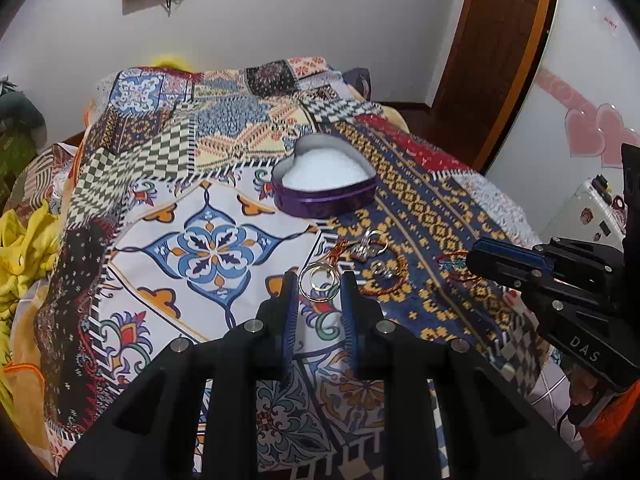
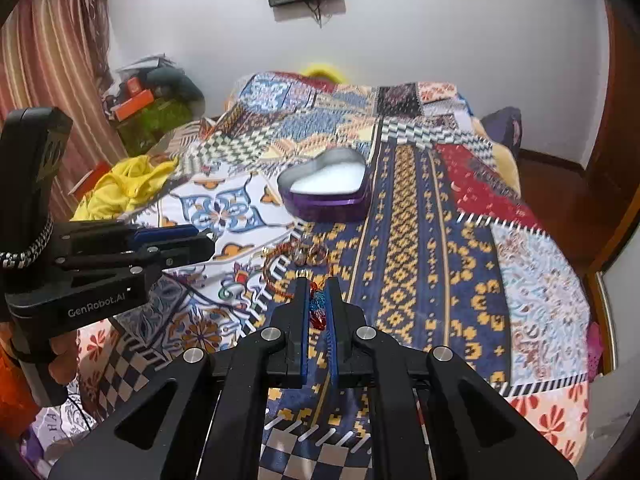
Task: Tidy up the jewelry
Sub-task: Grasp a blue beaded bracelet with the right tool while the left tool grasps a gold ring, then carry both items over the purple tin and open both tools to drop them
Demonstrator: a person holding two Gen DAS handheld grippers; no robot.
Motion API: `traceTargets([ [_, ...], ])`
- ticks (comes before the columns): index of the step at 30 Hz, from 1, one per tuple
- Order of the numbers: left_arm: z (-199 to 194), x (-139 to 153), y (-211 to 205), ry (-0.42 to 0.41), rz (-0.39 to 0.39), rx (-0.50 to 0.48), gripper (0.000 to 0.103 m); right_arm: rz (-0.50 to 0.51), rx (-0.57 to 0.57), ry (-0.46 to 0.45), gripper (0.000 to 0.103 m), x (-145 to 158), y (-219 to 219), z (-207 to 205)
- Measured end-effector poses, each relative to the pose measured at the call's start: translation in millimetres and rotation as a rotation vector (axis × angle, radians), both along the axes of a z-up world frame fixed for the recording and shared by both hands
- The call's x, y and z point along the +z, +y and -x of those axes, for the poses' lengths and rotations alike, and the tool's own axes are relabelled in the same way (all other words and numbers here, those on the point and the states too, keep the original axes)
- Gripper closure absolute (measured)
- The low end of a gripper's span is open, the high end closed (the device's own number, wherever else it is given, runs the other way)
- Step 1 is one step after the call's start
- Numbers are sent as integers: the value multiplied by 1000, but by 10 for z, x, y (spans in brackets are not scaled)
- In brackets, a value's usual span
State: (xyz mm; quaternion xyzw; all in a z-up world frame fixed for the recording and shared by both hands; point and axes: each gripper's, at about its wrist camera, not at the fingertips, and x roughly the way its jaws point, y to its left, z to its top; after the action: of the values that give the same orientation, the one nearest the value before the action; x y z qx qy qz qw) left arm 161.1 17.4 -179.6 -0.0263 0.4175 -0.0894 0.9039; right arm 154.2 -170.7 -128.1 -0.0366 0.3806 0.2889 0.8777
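A purple heart-shaped tin (image 1: 326, 178) with white lining lies open on the patterned bedspread; it also shows in the right wrist view (image 2: 328, 188). Gold hoop rings (image 1: 318, 280) lie on the cloth between the tips of my left gripper (image 1: 319, 282), whose jaws stand apart around them. Beyond lie silver pieces (image 1: 370, 246) and a red-orange cord bracelet (image 1: 394, 280). My right gripper (image 2: 319, 294) is nearly closed on a blue and red beaded piece (image 2: 318, 308). The right gripper also shows in the left wrist view (image 1: 480, 258), and the left gripper in the right wrist view (image 2: 200, 242).
The patchwork bedspread (image 2: 420, 240) covers the whole bed. Yellow cloth (image 2: 124, 188) lies at the left edge, clutter (image 2: 152, 108) stands by a striped curtain. A wooden door (image 1: 492, 52) and a white cabinet (image 1: 580, 92) with heart stickers are at the right.
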Motion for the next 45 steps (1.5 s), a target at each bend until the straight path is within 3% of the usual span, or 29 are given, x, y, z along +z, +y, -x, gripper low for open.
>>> traceTargets([
  [17,-177,336,32,-95,16,11,83,-41,-25,-126,97,386,113,-243],
  [31,-640,226,13,-87,17,5,83,-34,-5,-146,97,392,345,-688],
  [45,-1037,-15,19,-24,30,-28,83,-47,38,-34,97,145,477,-1066],
])
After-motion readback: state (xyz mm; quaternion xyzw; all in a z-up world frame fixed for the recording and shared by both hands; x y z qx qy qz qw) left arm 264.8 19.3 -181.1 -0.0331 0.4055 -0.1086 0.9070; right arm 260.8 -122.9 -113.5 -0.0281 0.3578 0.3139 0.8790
